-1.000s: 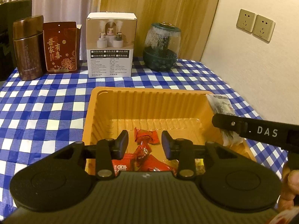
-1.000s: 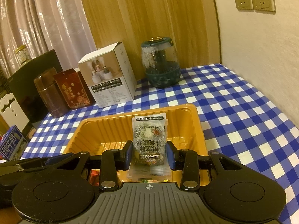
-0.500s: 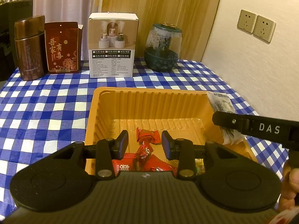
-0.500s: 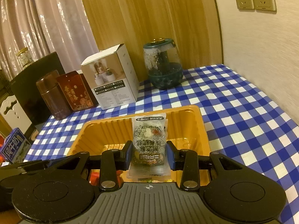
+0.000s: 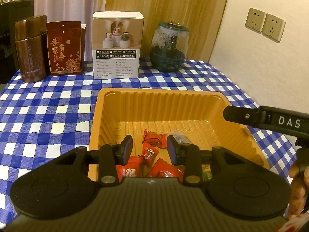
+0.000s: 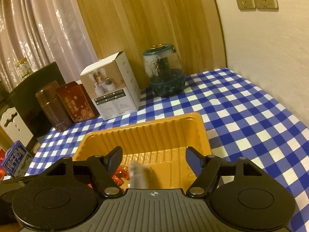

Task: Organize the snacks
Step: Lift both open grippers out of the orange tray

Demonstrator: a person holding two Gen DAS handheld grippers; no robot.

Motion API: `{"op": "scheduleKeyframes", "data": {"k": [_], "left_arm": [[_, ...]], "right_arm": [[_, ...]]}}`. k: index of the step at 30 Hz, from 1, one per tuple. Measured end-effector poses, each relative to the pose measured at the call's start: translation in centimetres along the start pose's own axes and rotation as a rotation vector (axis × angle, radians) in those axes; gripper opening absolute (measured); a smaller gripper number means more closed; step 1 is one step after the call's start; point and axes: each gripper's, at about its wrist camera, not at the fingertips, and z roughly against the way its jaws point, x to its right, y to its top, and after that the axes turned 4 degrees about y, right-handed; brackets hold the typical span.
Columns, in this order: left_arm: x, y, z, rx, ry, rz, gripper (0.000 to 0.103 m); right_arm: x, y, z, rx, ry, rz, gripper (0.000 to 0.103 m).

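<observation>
Handling, as judged: grey snack packet (image 6: pixel 138 176) a light, soft film pouch, limp and crinkly, smooth enough to slip from flat pads; contents probably crushable, so a modest pinch across the flat body near mid-length preferred, not at the sealed ends; red wrapped candies (image 5: pixel 154 137) likewise light and slick, best taken across the plump middle and not by the twisted tails.

Appearance: packet seen only as a blurred grey-white smear in the right wrist view, printing unreadable; in the left wrist view a dark, glossy corner (image 5: pixel 180 138) shown just beyond the right-hand pad; candies bright red with white lettering.

Position: packet found below and between the fingers of the right gripper (image 6: pixel 154 159), clear of both pads, apparently dropping into or just landed in the orange tray (image 6: pixel 146 135); candies lying between and beneath the fingers of the left gripper (image 5: pixel 149 147), on the tray floor.

Jaws: right pair just opened, standing wide, nothing pressed between them; left pair narrow, gap empty, hovering above the candies without contact.

Tray thin, ribbed plastic, likely to skid on the checked tablecloth (image 5: pixel 48 106) if nudged.
</observation>
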Motion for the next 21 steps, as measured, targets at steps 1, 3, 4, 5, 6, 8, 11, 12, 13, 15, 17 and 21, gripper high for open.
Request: {"op": "scheduleKeyframes", "data": {"k": [1, 3, 4, 5, 6, 8, 11, 12, 13, 15, 17, 21], "left_arm": [[0.0, 0.0, 0.0, 0.0, 0.001, -0.001, 0.034], [0.0, 0.0, 0.0, 0.0, 0.001, -0.001, 0.034], [0.0, 0.0, 0.0, 0.0, 0.002, -0.001, 0.034], [0.0, 0.0, 0.1, 0.0, 0.003, -0.002, 0.034], [0.0, 0.0, 0.1, 0.001, 0.004, -0.002, 0.034], [0.0, -0.1, 0.1, 0.001, 0.003, -0.003, 0.034], [0.0, -0.1, 0.3, 0.004, 0.003, -0.008, 0.034], [0.0, -0.1, 0.4, 0.005, 0.003, -0.01, 0.034], [0.0, -0.2, 0.5, 0.007, 0.004, -0.014, 0.034], [0.0, -0.2, 0.7, 0.01, 0.006, -0.02, 0.035], [0.1, -0.3, 0.9, 0.01, 0.008, -0.023, 0.035], [0.1, -0.4, 1.5, 0.02, 0.014, -0.025, 0.035]], "right_arm": [[0.0, 0.0, 0.1, 0.003, -0.003, -0.002, 0.072], [0.2, 0.1, 0.2, 0.009, -0.009, -0.004, 0.072], [0.3, 0.1, 0.2, 0.012, -0.012, -0.006, 0.072], [0.4, 0.1, 0.3, 0.015, -0.015, -0.008, 0.072], [0.5, 0.2, 0.3, 0.016, -0.016, -0.008, 0.072], [0.6, 0.2, 0.4, 0.02, -0.02, -0.005, 0.072], [0.8, 0.2, 0.7, 0.028, -0.03, -0.003, 0.072], [0.9, 0.2, 0.8, 0.031, -0.033, -0.005, 0.072], [1.1, 0.2, 0.9, 0.034, -0.037, -0.006, 0.072], [1.3, 0.2, 1.2, 0.042, -0.043, -0.007, 0.072], [1.6, 0.3, 1.4, 0.049, -0.05, -0.01, 0.072], [2.1, 0.3, 2.1, 0.065, -0.062, -0.02, 0.072]]}}
